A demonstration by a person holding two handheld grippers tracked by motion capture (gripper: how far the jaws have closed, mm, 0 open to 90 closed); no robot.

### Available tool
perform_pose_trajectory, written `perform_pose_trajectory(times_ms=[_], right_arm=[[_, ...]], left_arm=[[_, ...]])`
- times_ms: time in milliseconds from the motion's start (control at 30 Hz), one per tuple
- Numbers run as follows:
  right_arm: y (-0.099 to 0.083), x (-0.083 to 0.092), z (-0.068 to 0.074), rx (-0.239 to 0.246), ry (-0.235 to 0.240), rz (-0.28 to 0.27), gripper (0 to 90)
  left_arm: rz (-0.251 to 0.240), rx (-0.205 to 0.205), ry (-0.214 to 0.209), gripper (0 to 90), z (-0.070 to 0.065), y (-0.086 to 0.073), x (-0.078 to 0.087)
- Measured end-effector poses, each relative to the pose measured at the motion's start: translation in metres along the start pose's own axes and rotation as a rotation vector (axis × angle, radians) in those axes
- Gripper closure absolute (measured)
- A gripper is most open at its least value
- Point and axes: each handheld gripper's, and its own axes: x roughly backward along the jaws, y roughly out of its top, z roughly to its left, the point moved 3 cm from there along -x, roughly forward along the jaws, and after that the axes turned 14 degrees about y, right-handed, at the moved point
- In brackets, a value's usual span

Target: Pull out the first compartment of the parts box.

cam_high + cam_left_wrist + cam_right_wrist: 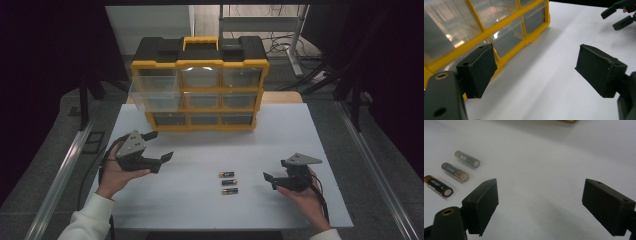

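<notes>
Batteries (229, 182), three of them, lie side by side in a short column on the white tabletop (200, 205), a little toward 5 o'clock from its middle and well apart from everything else. In the right gripper view they sit at 10 o'clock (451, 172), beyond the left jaw, untouched. The right tool (270, 181) rests in the person's right hand at 3 o'clock from the batteries, near them, its jaws spread wide with nothing between them (539, 205). The left tool (161, 146) is held in the left hand at 9 o'clock on the tabletop, likewise released and bare (534, 75), jaws standing wide. A yellow-and-black drawer cabinet (200, 85) stands at 12 o'clock at the far edge of the tabletop; in the left gripper view its clear drawers (506, 37) lie at 11 o'clock, close beyond the left jaw.
</notes>
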Motion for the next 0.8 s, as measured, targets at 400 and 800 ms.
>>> perform_pose_trajectory(times_ms=[400, 800], right_arm=[[0.004, -0.003, -0.004, -0.015, -0.001, -0.016, 14.1], [0.003, -0.001, -0.002, -0.008, 0.001, -0.019, 14.0]], left_arm=[[0.114, 0.129, -0.050, 13.1, 0.002, -0.018, -0.011], [0.197, 0.198, -0.065, 10.5, -0.007, -0.028, -0.021]])
